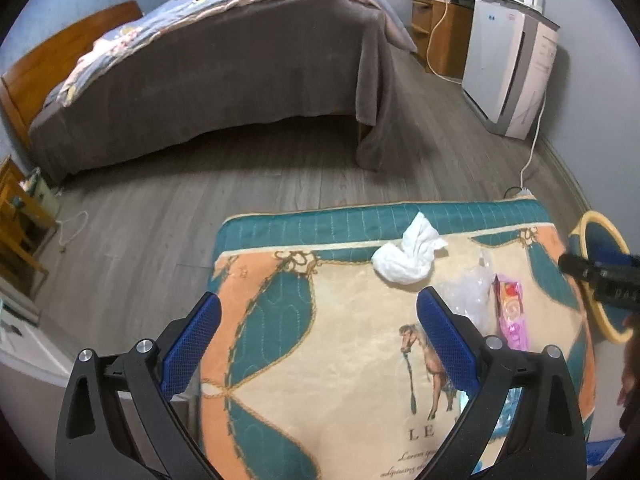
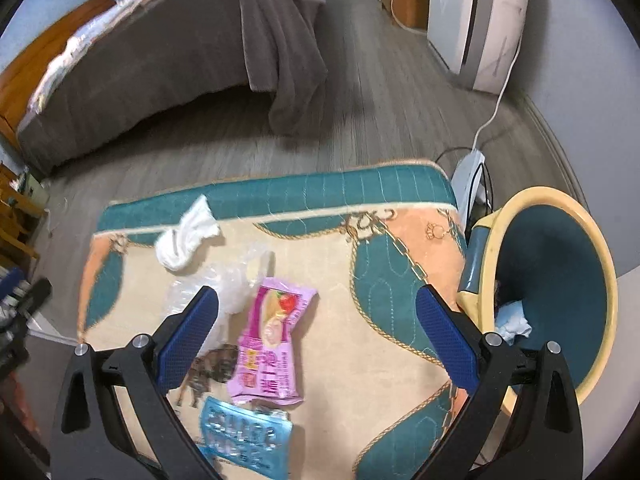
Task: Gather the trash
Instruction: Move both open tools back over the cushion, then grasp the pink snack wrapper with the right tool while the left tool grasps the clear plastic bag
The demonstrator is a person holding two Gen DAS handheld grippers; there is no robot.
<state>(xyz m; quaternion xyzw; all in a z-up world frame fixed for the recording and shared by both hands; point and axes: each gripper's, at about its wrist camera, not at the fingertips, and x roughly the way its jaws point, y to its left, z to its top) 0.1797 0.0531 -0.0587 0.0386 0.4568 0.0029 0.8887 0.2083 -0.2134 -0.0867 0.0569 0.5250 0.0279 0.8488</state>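
Quilted table cover point(image 2: 360, 360), tissue point(image 2: 184, 240), clear plastic point(image 2: 224, 284), pink wrapper point(image 2: 268, 336), blue wrapper point(image 2: 244, 436)
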